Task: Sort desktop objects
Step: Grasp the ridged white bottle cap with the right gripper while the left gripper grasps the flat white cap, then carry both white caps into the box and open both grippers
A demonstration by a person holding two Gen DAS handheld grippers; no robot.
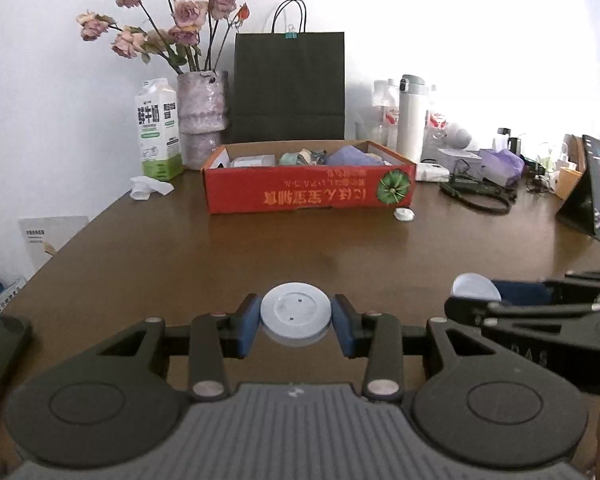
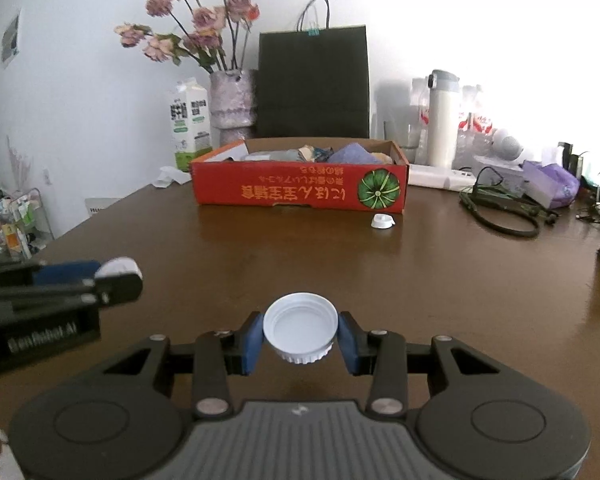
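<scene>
My left gripper (image 1: pixel 295 322) is shut on a flat pale round lid (image 1: pixel 295 311), held above the brown table. My right gripper (image 2: pixel 300 338) is shut on a white ribbed screw cap (image 2: pixel 300 330), its open side up. Each gripper shows in the other's view: the right one at the right edge (image 1: pixel 476 300), the left one at the left edge (image 2: pixel 118 276). A red cardboard box (image 1: pixel 308 194) with several items inside stands at the table's far middle, also in the right wrist view (image 2: pixel 300 192). A small white cap (image 1: pixel 404 214) lies by the box's right front corner (image 2: pixel 383 221).
Behind the box stand a milk carton (image 1: pixel 158 132), a vase of dried roses (image 1: pixel 202 120) and a dark paper bag (image 1: pixel 290 88). A crumpled tissue (image 1: pixel 150 188) lies left of the box. A white flask (image 1: pixel 411 120), cables (image 1: pixel 476 194) and a tablet (image 1: pixel 596 188) crowd the right side.
</scene>
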